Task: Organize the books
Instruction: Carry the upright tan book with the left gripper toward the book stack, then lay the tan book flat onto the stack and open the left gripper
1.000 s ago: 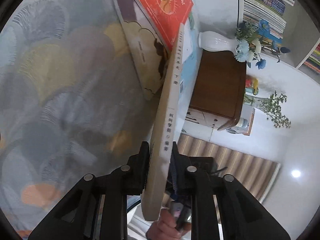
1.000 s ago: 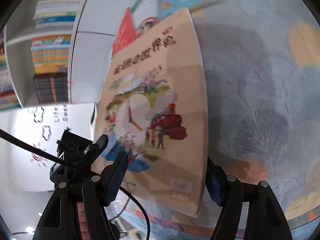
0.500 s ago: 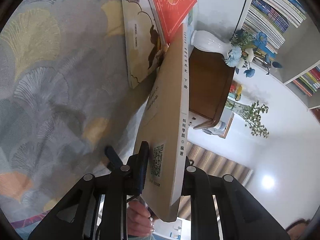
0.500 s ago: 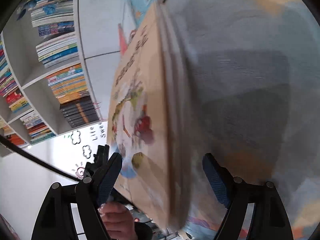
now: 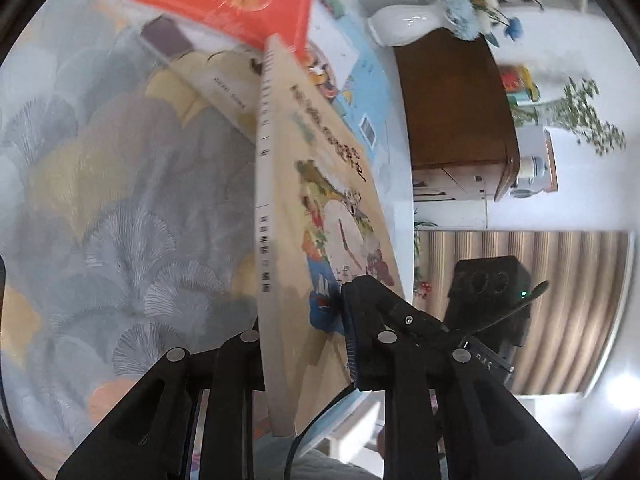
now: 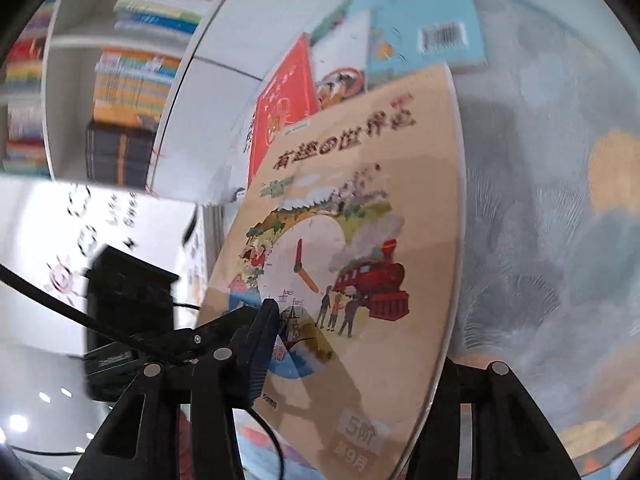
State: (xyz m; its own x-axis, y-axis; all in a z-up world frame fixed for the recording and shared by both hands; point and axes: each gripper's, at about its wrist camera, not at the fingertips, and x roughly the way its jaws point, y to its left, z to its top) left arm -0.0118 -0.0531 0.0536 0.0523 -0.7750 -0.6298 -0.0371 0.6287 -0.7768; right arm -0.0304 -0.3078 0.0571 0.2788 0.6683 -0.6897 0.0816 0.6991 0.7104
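Above the patterned surface, both grippers clamp one tan picture book, tilted and lifted clear. Left gripper pinches it near the spine; right gripper, jaws just closed further, grips its lower edge. Beyond lie a red book and a blue book.

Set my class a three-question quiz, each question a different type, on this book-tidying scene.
1. True or false: the left gripper is shut on the tan book.
2. The flat book showing a barcode is: A light blue, B black, C purple.
3. Which vehicle is drawn on the tan book's cover?
Key: 1 true; 2 A; 3 a red steam locomotive.
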